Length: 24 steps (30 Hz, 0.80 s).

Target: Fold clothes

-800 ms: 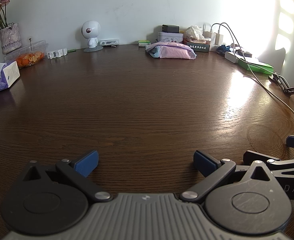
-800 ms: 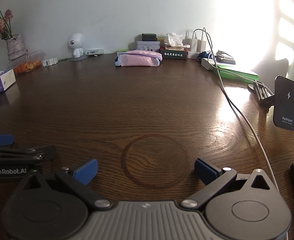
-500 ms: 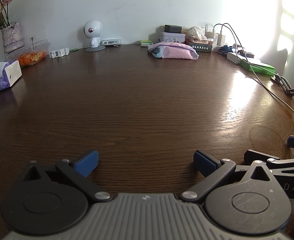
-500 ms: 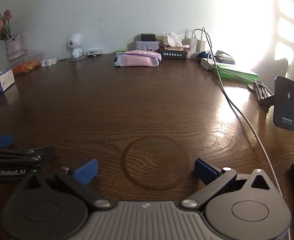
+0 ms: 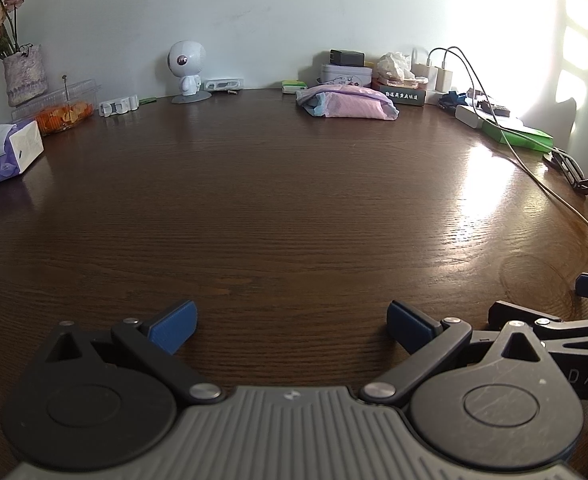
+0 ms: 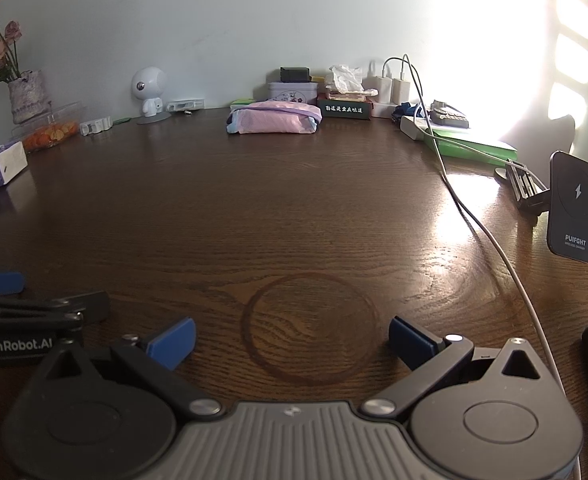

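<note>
Clothes: the only garment in view is a pink bundle (image 5: 348, 105) with a blue edge, lying at the upper centre of both frames against the far clutter, next to a dark box with white lettering (image 6: 344, 109). It appears folded or bunched; which, I cannot tell.

The left gripper (image 5: 290, 322) and right gripper (image 6: 292, 338) sit low in their frames over bare brown table (image 5: 278, 208), side by side, both with jaws spread wide and nothing between them.

Judgement: the step in hand is the reach to the bundle. Advice: carry both tools forward together with the jaws kept wide, and pinch the cloth at its two outer ends. Keep the right tool clear of the white cable (image 6: 490, 236) running down the right of the frame; snagging it would drag the chargers.
</note>
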Each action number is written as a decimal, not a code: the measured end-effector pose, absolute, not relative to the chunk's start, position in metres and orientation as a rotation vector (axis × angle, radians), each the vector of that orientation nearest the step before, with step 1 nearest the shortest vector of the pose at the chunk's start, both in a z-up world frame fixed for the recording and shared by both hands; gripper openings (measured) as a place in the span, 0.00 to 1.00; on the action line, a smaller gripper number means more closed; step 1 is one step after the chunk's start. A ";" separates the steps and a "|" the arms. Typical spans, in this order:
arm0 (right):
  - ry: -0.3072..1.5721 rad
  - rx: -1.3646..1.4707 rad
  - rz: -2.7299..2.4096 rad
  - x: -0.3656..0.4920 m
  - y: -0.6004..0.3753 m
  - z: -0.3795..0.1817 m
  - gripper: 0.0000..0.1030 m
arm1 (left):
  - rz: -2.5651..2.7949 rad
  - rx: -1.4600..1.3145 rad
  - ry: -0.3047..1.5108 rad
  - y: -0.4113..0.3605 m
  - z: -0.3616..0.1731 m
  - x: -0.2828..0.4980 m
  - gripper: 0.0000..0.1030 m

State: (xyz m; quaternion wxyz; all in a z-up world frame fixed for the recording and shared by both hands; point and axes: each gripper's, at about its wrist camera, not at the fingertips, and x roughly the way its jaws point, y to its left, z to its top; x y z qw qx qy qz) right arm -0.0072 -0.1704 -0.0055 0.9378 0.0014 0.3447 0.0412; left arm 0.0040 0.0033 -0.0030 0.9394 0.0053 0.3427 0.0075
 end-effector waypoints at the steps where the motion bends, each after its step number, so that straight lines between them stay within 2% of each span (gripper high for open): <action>1: 0.704 0.003 0.084 -0.007 -0.170 -0.005 1.00 | 0.015 0.011 0.699 0.003 -0.003 0.004 0.99; 24: 0.705 0.004 0.069 -0.009 -0.170 -0.006 1.00 | 0.014 0.010 0.700 0.004 -0.004 0.004 0.99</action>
